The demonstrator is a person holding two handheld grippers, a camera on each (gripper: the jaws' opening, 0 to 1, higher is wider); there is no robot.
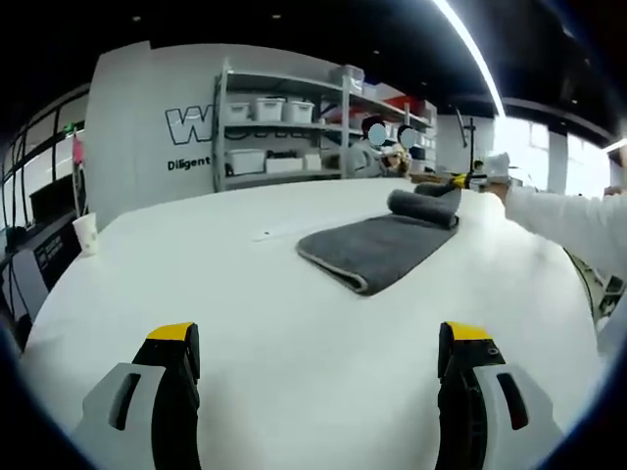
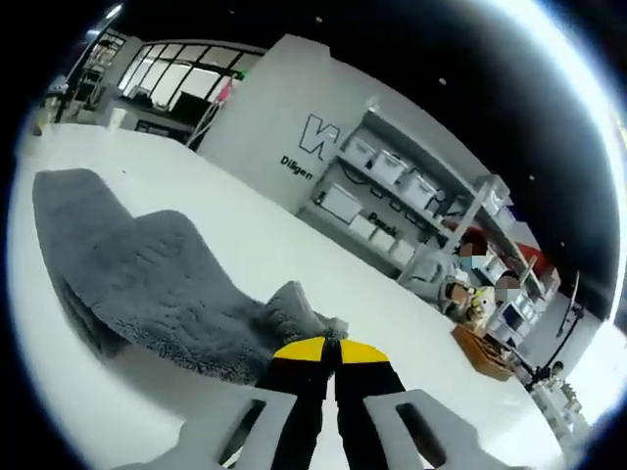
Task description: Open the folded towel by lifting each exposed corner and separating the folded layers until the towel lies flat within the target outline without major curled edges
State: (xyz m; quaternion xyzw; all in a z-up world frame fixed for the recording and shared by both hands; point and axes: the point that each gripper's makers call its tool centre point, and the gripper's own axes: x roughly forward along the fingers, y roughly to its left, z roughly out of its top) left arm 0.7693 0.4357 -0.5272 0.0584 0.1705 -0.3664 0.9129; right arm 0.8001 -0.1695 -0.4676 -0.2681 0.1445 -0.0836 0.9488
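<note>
The right gripper [image 2: 328, 351] is clenched on a bunched corner of the grey towel [image 2: 147, 274], its yellow-tipped jaws pressed together with a tuft of cloth showing just past them; from that pinch the lifted layer runs away to the left and ahead, sagging down onto the part that lies on the white table [image 2: 294, 245]. The left gripper [image 1: 318, 362] is released, its jaws standing wide apart over bare table with nothing between them, and the towel [image 1: 377, 245] lies well ahead of it and a little to the right. Seen from there, the far edge is curled up into a roll, and a sleeve [image 1: 568, 220] reaches in toward that edge from the right. The step in hand looks like the peeling back of one folded layer by its corner. Much of the fold seems not yet opened, so the task is early to midway by my reckoning. The next move probably calls for drawing the held corner up and outward, away from the rest, until the layer flips flat, while the left gripper comes forward to pin or take another corner. I can make out no target outline on the table.
</note>
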